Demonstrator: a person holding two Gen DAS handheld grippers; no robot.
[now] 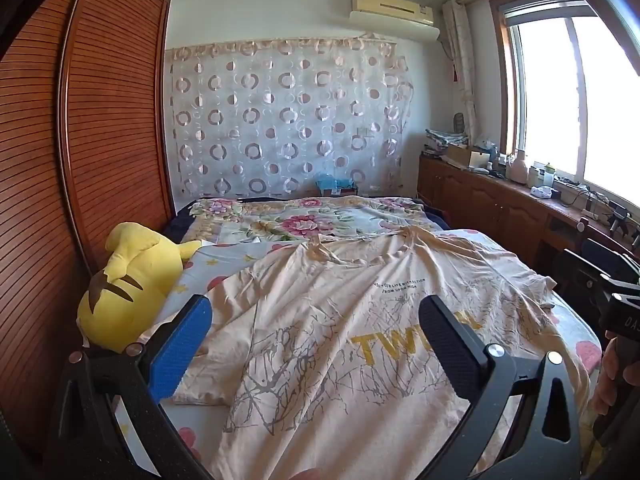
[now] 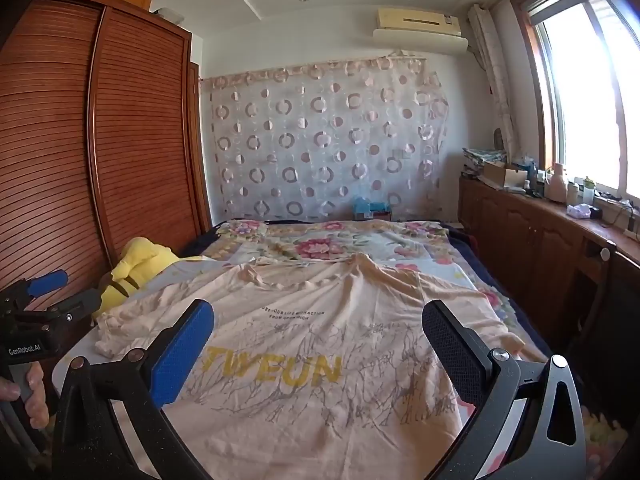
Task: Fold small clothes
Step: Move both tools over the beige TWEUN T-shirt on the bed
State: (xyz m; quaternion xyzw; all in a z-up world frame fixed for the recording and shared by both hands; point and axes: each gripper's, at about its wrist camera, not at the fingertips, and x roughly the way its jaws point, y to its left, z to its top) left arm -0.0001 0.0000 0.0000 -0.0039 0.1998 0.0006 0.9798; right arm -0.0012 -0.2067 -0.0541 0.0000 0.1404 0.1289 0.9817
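A beige T-shirt (image 1: 336,320) with yellow "TWEUN" lettering and grey branch print lies spread face up on the bed, collar away from me; it also shows in the right wrist view (image 2: 320,340). My left gripper (image 1: 316,312) is open and empty, hovering above the shirt's lower left part. My right gripper (image 2: 318,316) is open and empty above the shirt's lower middle. The left gripper also shows at the left edge of the right wrist view (image 2: 44,284). Each gripper has one blue pad (image 1: 182,350) and one black pad (image 1: 452,344).
A yellow plush toy (image 1: 128,280) lies at the bed's left edge by the slatted wooden wardrobe (image 1: 80,140). A floral quilt (image 1: 304,220) covers the far half of the bed. A cluttered wooden cabinet (image 1: 500,200) runs under the window on the right.
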